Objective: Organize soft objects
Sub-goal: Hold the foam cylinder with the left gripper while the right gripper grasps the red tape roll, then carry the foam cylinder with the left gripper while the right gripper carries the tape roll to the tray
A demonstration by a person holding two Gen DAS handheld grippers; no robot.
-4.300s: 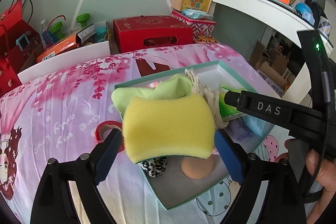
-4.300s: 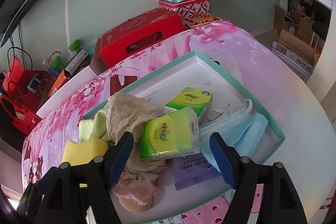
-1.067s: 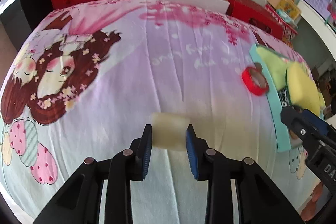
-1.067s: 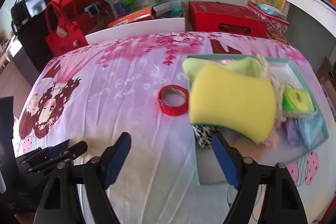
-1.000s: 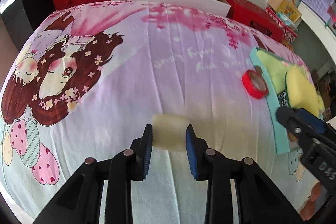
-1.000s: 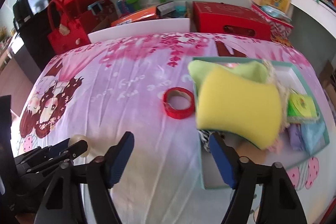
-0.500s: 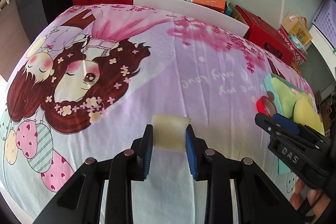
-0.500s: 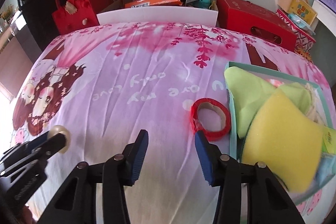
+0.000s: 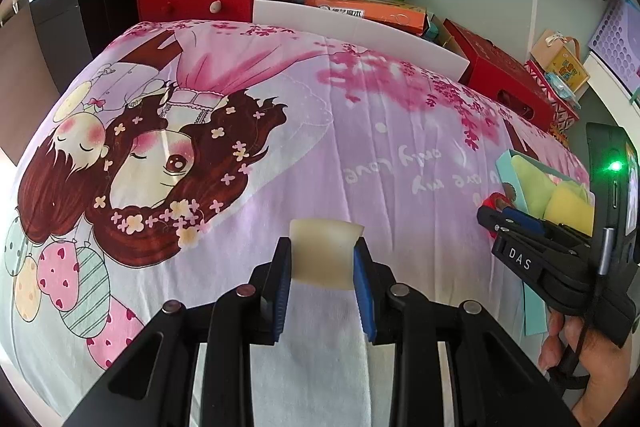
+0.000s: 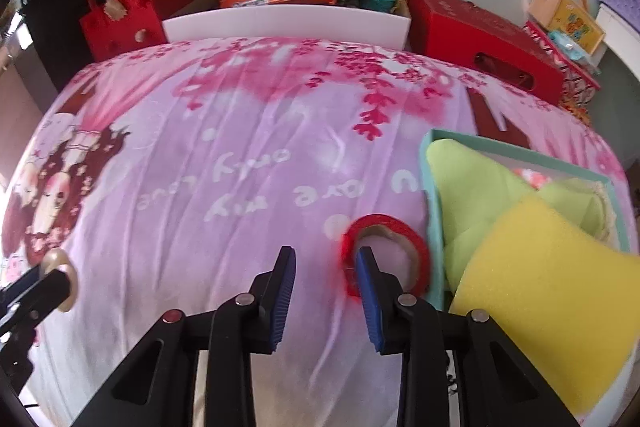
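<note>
The roll (image 9: 325,254) sits between the fingers of the left gripper (image 9: 323,269), above the bedsheet (image 9: 320,131). The tape ring (image 10: 390,253) lies on the bedsheet just ahead and right of the right gripper (image 10: 325,277). The box (image 10: 434,187) lies right of the ring. The sponge (image 10: 552,291) lies in the box, on the cloth (image 10: 476,195).
</note>
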